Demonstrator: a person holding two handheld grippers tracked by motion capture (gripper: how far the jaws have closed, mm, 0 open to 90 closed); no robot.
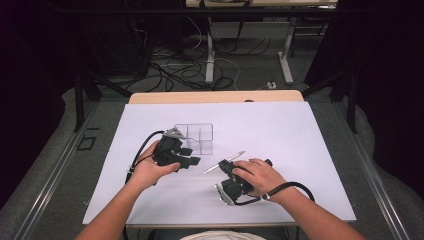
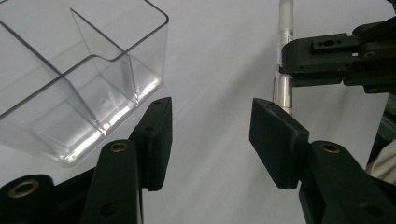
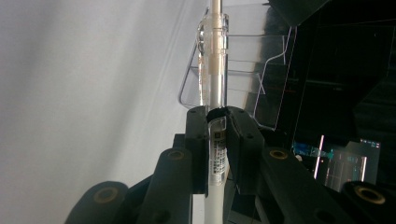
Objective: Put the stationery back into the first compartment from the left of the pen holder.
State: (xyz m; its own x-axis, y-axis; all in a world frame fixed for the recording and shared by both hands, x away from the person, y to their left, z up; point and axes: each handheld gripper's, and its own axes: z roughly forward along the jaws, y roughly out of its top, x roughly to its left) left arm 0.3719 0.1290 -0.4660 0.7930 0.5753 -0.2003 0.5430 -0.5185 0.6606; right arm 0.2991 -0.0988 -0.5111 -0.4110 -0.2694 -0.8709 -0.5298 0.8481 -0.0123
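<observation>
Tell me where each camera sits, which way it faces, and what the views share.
High view: above the person's side, looking forward and down on the table; both forearms, left tongs and right tongs show.
Left gripper view: on the left tongs, facing the clear organizer; jaws apart.
Right gripper view: on the right tongs, along the clamped pen.
Shared: pen and organizer appear in all three.

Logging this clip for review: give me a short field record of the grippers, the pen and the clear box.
right gripper: shut on the pen, hand resting low over the table
pen: clear barrel, pointing toward the organizer
left gripper: jaws apart, nothing between them
organizer: clear plastic, divided, empty, beside the left gripper
table: white sheet
</observation>
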